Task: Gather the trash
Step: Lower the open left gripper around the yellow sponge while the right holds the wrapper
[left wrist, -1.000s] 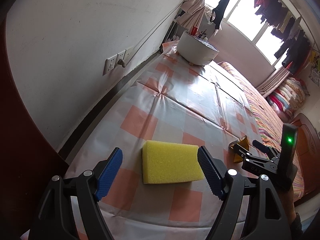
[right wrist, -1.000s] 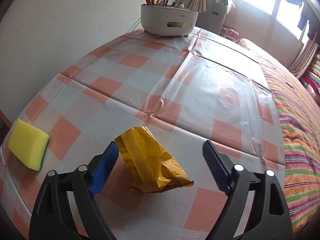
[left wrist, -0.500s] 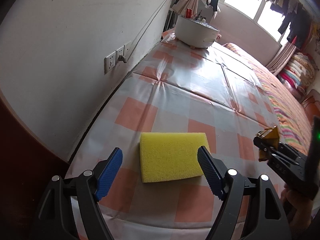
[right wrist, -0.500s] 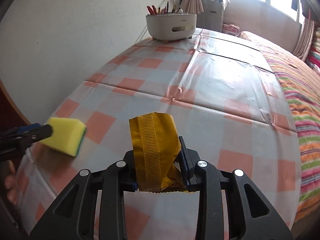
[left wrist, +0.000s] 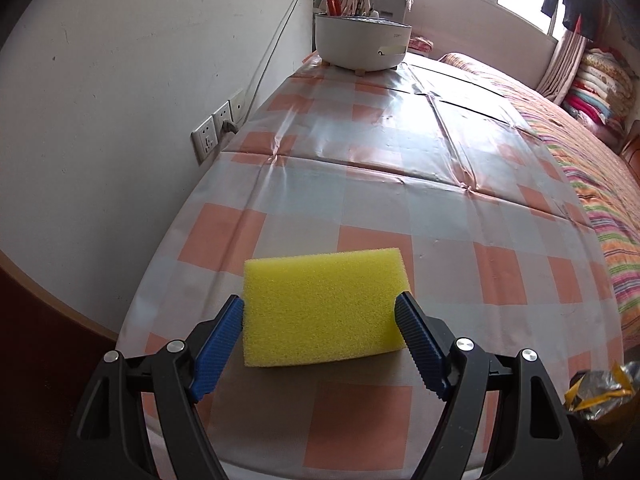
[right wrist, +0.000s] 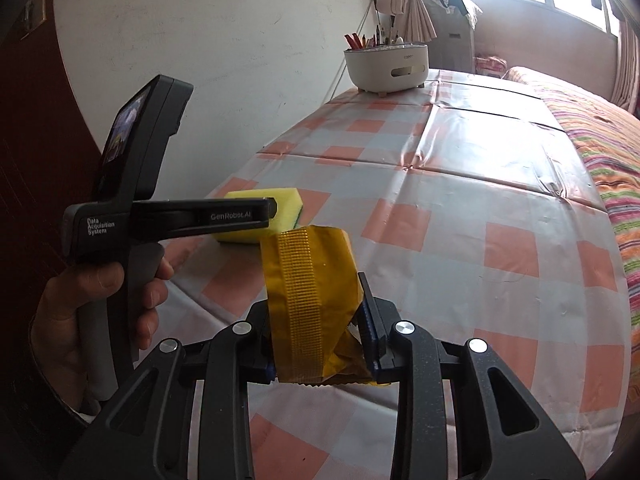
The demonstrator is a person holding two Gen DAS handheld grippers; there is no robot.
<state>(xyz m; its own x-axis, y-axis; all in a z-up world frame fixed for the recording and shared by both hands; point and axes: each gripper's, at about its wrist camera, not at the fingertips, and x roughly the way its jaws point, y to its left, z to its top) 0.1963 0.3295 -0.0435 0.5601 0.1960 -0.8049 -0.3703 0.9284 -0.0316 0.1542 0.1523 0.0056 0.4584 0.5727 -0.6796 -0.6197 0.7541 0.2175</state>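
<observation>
Trash collection on a table [left wrist: 400, 184] covered with an orange, white and grey checked plastic cloth, which runs along a white wall. The right gripper [right wrist: 320, 328] is clamped tight on a crumpled golden foil wrapper [right wrist: 310, 280]. Its blue pads have just been closing on the wrapper's two sides, and the wrapper now stands up between them, clear of the cloth, probably so it can be carried away to wherever the trash goes. No bin shows in either view.

The left gripper [left wrist: 320, 344] stands wide, its blue pads framing a yellow sponge [left wrist: 324, 306] on the left and right. The left pad looks to be at or against the sponge's edge and the right pad overlaps its corner, but the sponge is not squeezed, so it is not gripped. The sponge lies flat near the table's near edge, at about 6 o'clock in the left wrist view. In the right wrist view it is at 10 o'clock, partly behind the left gripper's black arm, with a green scouring layer on its underside. A hand [right wrist: 92, 308] holds that gripper's handle at 8 o'clock.

At 12 o'clock, at the far end of the table, a white round tub [right wrist: 386, 68] holds pens and tools, well apart from both grippers. A wall socket [left wrist: 216, 128] is at 10 o'clock. A striped bedspread [left wrist: 592, 168] lies just beyond the table at 2 o'clock.
</observation>
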